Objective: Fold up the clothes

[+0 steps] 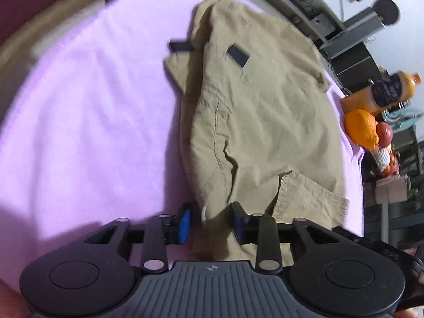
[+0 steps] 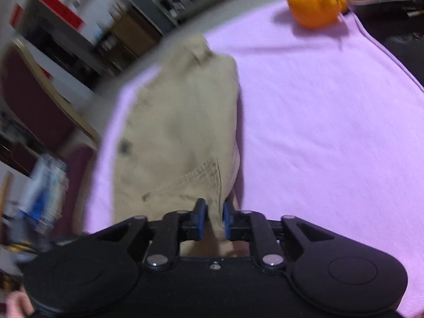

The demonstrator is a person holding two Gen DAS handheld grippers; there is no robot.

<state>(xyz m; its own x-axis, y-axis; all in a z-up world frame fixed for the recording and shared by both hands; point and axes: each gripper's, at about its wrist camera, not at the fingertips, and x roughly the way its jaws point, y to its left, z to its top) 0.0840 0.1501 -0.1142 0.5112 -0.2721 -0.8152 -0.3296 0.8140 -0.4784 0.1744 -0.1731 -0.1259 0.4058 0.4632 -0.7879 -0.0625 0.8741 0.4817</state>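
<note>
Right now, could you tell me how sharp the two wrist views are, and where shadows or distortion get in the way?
Left wrist view: mostly sharp on the khaki garment, edges smeared, fisheye bending the purple cloth, dark shadow at lower left. Right wrist view: motion blur throughout, the garment's seams soft, the orange fruit and background shelves streaked.

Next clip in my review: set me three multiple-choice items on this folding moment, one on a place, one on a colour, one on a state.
1. Where is the orange fruit?
A. On the garment
B. At the cloth's edge, apart from the garment
C. Between a gripper's fingers

2. What colour is the table cloth?
A. Lilac
B. Green
C. White

3. How does the khaki garment lie?
A. On a hanger
B. Rolled into a ball
C. Flat on the table, doubled over

Key: 1 B, bare cloth separates them; 2 A, both views show lilac; 3 C, layers overlap, its near edge between each hand-held gripper's fingers.
</note>
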